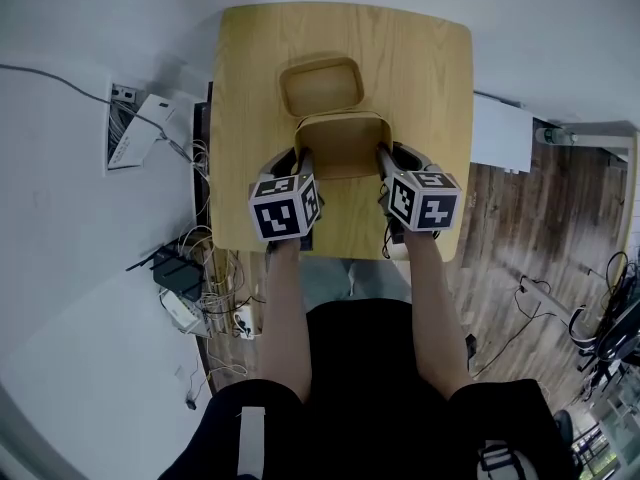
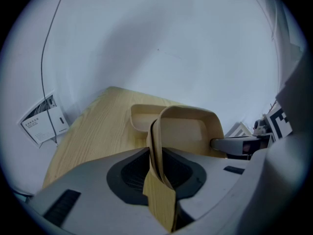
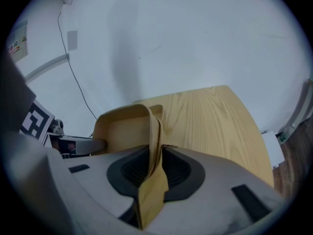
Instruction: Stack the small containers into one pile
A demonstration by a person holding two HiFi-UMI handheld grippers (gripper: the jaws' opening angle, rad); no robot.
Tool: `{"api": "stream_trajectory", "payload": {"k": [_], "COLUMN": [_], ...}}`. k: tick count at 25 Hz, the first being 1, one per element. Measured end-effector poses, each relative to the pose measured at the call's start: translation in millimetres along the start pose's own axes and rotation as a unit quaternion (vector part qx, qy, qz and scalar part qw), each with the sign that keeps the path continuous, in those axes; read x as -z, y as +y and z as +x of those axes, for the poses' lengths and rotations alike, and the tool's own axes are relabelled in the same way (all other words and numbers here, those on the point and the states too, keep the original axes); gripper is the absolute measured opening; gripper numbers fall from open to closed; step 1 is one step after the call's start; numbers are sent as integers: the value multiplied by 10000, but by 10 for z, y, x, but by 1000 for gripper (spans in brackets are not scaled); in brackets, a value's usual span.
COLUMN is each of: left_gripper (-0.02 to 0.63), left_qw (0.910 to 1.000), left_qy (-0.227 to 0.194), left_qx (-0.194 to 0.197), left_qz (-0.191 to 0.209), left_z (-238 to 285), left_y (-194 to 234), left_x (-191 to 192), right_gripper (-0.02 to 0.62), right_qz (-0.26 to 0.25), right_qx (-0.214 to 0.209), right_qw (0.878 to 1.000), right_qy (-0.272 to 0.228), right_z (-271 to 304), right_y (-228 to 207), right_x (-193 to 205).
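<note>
The left gripper [image 2: 157, 148] is clamping the nine o'clock wall of the near container [image 1: 342, 146] and the right gripper [image 3: 155, 153] is pinching its three o'clock wall, so the tub is sitting between them at the front of the wooden table [image 1: 435, 78]. To do this well, I judge both hands should be rising evenly, holding the rim level, then carrying it toward twelve o'clock and lowering it squarely into the second container [image 1: 320, 86]. I am counting two containers, two grippers and one table.

nearer tan container [image 1: 341, 146] aloft, farther tan container [image 1: 320, 86] flat beyond
</note>
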State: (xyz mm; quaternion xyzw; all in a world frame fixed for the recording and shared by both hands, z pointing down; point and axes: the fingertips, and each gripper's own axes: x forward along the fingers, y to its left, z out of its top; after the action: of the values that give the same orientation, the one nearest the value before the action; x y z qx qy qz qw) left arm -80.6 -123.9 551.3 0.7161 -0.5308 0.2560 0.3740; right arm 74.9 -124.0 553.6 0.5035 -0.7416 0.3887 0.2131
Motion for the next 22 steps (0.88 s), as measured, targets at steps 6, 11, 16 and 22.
{"api": "stream_trajectory", "payload": {"k": [6,11,16,22], "left_gripper": [80,80,80,80], "left_qw": [9995,9987,9985,9987], "left_qy": [-313,-485,-522,-475], "left_qx": [-41,-87,-144,-205], "left_qz": [82,83,56,-8], "left_z": [-144,-173,-119,10], "left_y": [-13,51,155,301], "left_x": [-349,-609,-777,-917], "right_gripper": [61,61,60,60], "right_qz": [-168,-281,-321,-323], "right_qx": [-11,-55,-115,-148], "right_qw": [9995,9985,9984,9986], "right_qy": [-286,-457,-452,-393], "right_z": [-66,-27,111,322], "right_y": [108,203,253,291], "right_x": [-375,-660,-817,-960]}}
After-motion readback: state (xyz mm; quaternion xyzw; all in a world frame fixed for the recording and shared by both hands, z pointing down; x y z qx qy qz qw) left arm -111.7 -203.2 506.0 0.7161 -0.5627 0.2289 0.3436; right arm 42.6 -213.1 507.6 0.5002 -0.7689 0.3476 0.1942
